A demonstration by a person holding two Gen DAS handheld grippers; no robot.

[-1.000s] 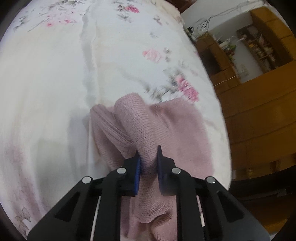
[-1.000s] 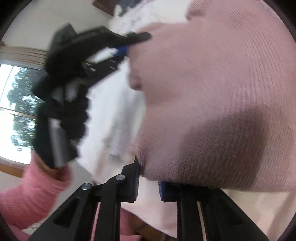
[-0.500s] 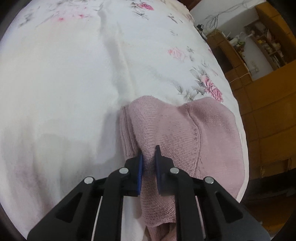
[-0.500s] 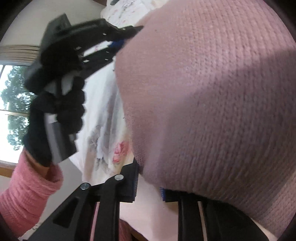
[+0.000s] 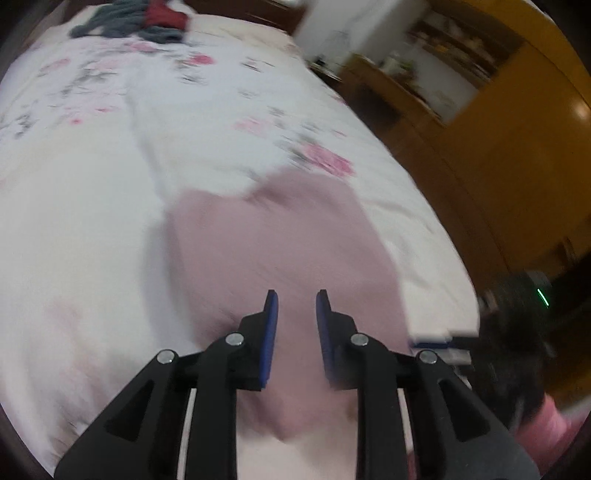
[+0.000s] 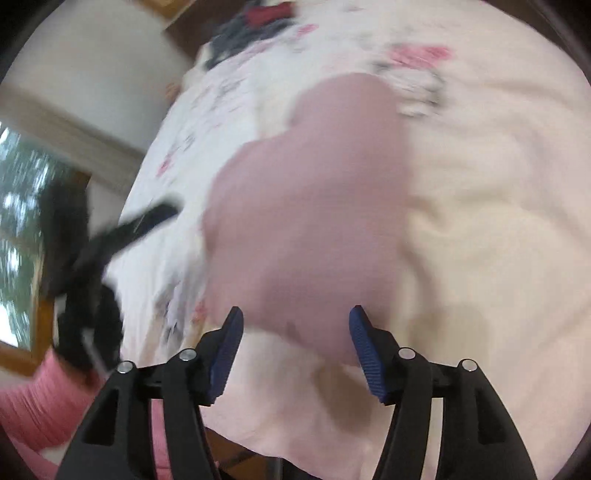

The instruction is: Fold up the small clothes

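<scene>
The pink knit garment [image 5: 280, 258] is seen lying on the floral bedspread [image 5: 92, 184], near the bed's edge, as a compact, roughly rectangular bundle; in the right wrist view it fills the centre, reaching from about 12 o'clock down to 6 o'clock between the blue pads. Half a second earlier a fold of the knit was pinched in the left claw [image 5: 293, 317] and the cloth was draped over the right claw [image 6: 295, 332]; both have now been released. The left claw is held narrowly parted with nothing between its pads, and the right claw is spread wide and likewise empty, both poised just above the near edge of the garment. Both views are blurred by motion, so fine creases and the exact lie of the sleeves cannot be made out. In the right wrist view the other tool and a pink sleeve [image 6: 33, 402] are seen at about 8 o'clock, well clear of the knit. A heap of dark clothes [image 5: 129, 18] is seen at 11 o'clock at the far end of the bed. From the release it is judged that this fold has been laid down, and that either a final smoothing or the next garment is called for.
</scene>
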